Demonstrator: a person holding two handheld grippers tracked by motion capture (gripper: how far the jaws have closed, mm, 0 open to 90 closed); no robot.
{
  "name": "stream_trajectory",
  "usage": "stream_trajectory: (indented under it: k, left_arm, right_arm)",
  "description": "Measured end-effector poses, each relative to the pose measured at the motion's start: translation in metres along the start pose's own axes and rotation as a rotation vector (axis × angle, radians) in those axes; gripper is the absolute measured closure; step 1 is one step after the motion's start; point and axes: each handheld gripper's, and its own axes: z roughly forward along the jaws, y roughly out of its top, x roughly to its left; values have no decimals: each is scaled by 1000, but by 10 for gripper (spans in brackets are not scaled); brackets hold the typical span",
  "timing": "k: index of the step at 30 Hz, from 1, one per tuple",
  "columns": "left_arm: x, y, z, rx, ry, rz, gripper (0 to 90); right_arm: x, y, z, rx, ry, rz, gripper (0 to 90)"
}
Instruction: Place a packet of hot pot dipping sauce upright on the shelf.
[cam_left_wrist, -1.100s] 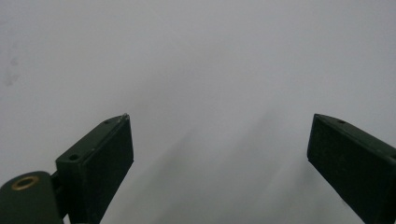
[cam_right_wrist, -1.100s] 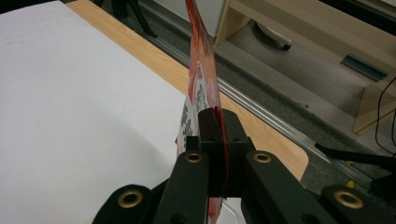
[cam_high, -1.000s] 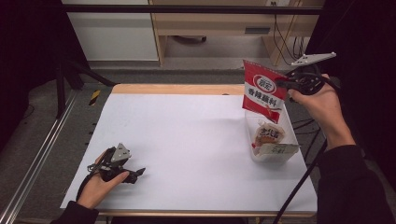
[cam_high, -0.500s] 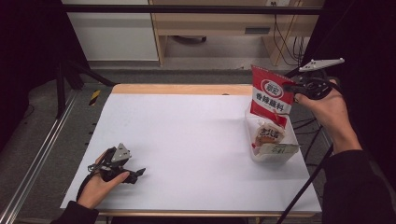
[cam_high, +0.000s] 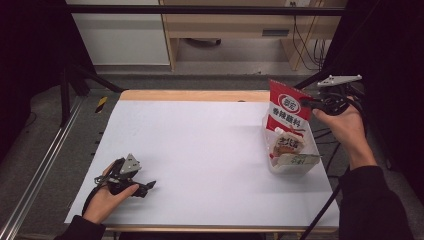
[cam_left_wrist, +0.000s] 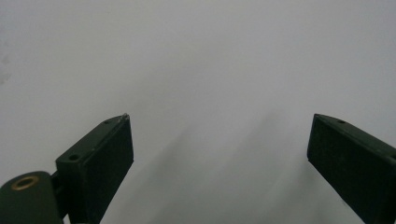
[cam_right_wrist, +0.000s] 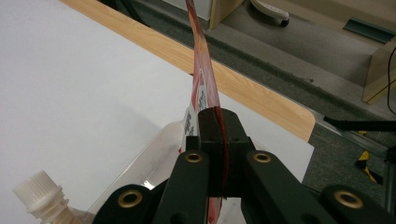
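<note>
My left hand (cam_high: 107, 192) rested low at the near left, left gripper (cam_high: 148, 186) pointing right along the surface, jaws wide apart with nothing between them. My right forearm (cam_high: 367, 200) came in from the near right, right hand (cam_high: 342, 120) raised, right gripper (cam_high: 305, 102) pointing left, its jaws pinched tight on the edge of a red packet (cam_high: 287, 112).

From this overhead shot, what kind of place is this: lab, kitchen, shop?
Most likely a lab or data-recording station, not a home. A white table stands inside a black metal frame, loose cables hang by the desk behind, and a person works a handheld gripper clamped on a red snack bag.
</note>
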Motion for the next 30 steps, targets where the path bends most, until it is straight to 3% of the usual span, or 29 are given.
stream_trajectory:
  k: [6,16,21,24,26,27,30]
  left_arm:
    - [0,0,0,1,1,3,71]
    - [-3,1,1,6,-7,12,71]
    - [-3,1,1,12,-7,17,71]
    - [-4,1,1,10,-7,18,71]
    - [-4,1,1,10,-8,18,71]
    - [-4,1,1,11,-9,17,71]
    - [-4,1,1,10,-9,19,71]
  right_arm:
    - [-6,-12,-3,-18,0,44,900]
    - [-13,-34,-11,13,-46,95,882]
    - [-12,-39,-14,-5,-67,95,744]
    - [-10,-37,-16,-13,-96,91,583]
    - [-8,-36,-17,-21,-109,87,554]
    - [-6,-33,-20,-30,-126,74,469]
    - [1,-27,-26,-45,-155,46,340]
